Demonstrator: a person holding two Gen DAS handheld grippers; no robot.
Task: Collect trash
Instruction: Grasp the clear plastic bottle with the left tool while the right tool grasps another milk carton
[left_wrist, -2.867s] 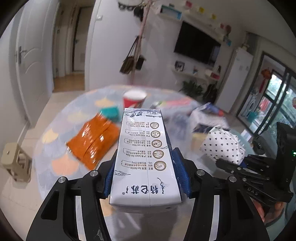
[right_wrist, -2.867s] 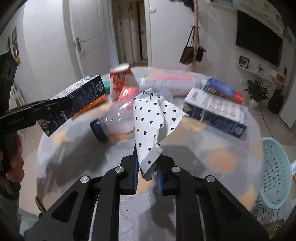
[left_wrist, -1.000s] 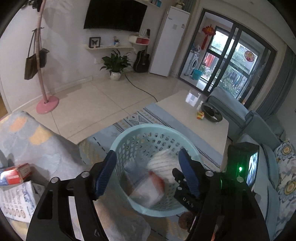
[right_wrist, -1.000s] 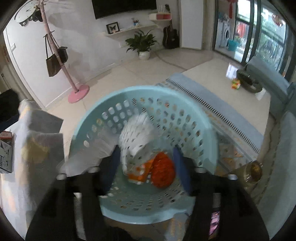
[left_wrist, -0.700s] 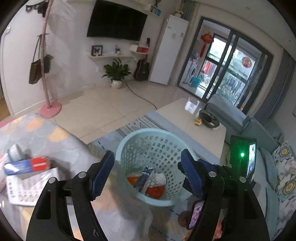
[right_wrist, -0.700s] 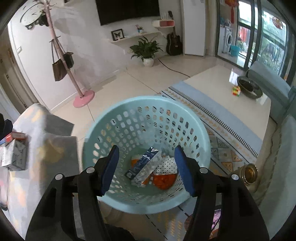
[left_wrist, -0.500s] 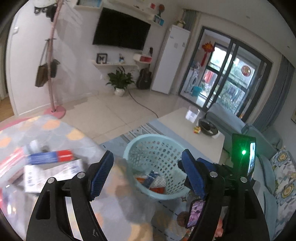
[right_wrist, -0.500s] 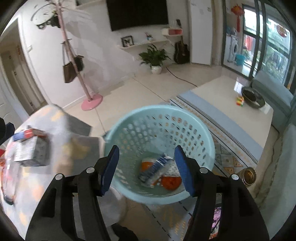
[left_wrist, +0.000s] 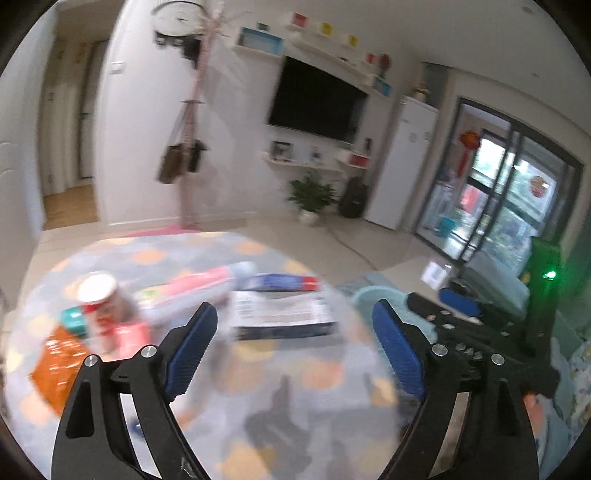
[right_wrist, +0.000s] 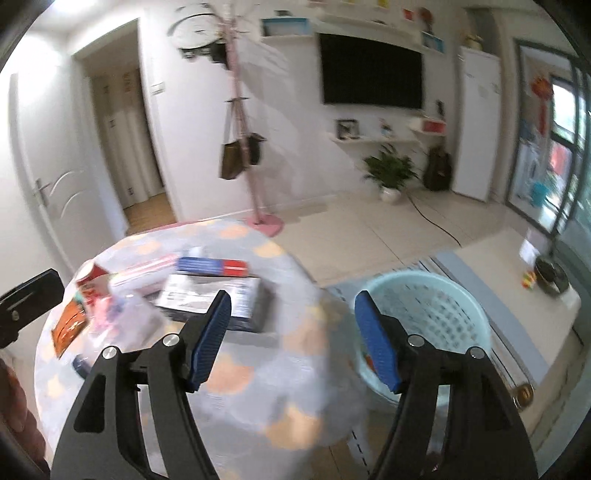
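Both grippers are open and empty above the round table with the grey spotted cloth (left_wrist: 295, 387). My left gripper (left_wrist: 291, 343) faces a flat grey box (left_wrist: 280, 317), a red cup (left_wrist: 105, 302) and an orange packet (left_wrist: 55, 365). My right gripper (right_wrist: 291, 336) hangs over the table's right side, with the same grey box (right_wrist: 214, 299) ahead and the pale green basket (right_wrist: 436, 306) on the floor to the right. Some trash shows at the basket's bottom, blurred.
A red-and-blue box (left_wrist: 280, 282) and a long pink pack (left_wrist: 195, 286) lie behind the grey box. A pink coat stand (right_wrist: 251, 155) stands beyond the table. A low coffee table (right_wrist: 517, 273) is right of the basket.
Both grippers have let go of their trash into the basket and have swung left, back over the table. The carton and the spotted bag lie in the basket.
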